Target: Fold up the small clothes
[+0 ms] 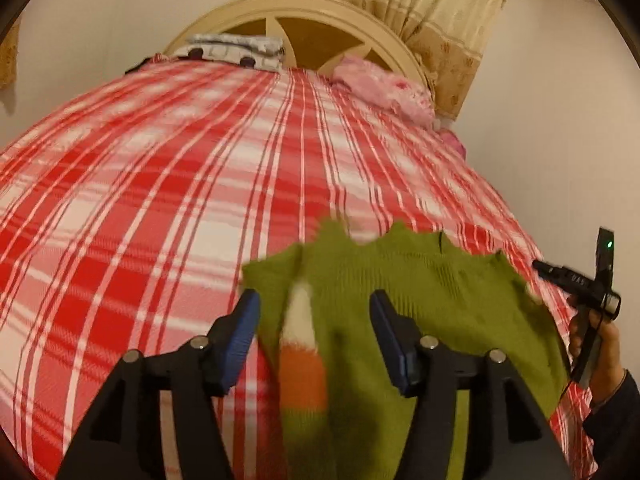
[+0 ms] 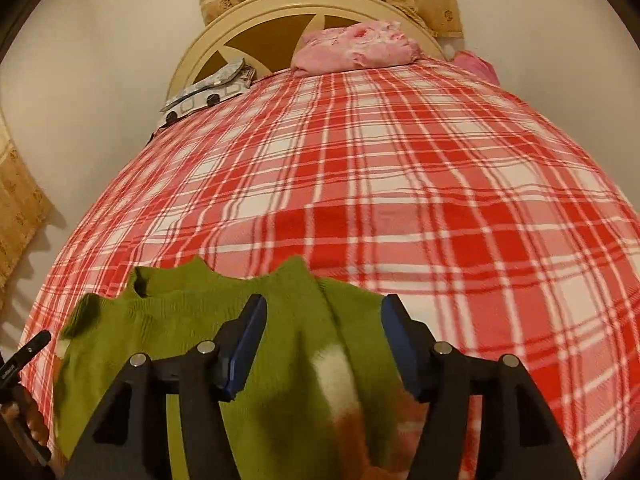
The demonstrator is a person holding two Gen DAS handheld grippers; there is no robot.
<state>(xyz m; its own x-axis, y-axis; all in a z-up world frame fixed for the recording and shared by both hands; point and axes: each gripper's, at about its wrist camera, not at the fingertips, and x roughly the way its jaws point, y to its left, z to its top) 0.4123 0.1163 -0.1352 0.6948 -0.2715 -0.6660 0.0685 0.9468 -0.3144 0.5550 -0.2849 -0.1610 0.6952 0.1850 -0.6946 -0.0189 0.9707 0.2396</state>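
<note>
A small green knitted sweater (image 1: 420,300) with a white and orange striped sleeve (image 1: 300,348) lies flat on the near end of the bed. It also shows in the right wrist view (image 2: 180,320). My left gripper (image 1: 314,300) is open, its jaws spread over the sweater's left sleeve and shoulder. My right gripper (image 2: 324,308) is open above the sweater's right side, over its striped sleeve (image 2: 336,380). Neither gripper holds anything. The other hand-held gripper (image 1: 584,284) shows at the right edge of the left wrist view.
The bed has a red and white plaid cover (image 1: 180,184). A pink bundle of cloth (image 2: 356,46) and a folded grey and white garment (image 2: 208,92) lie at the far end by the cream headboard (image 1: 304,8). Curtains (image 1: 436,12) hang behind it.
</note>
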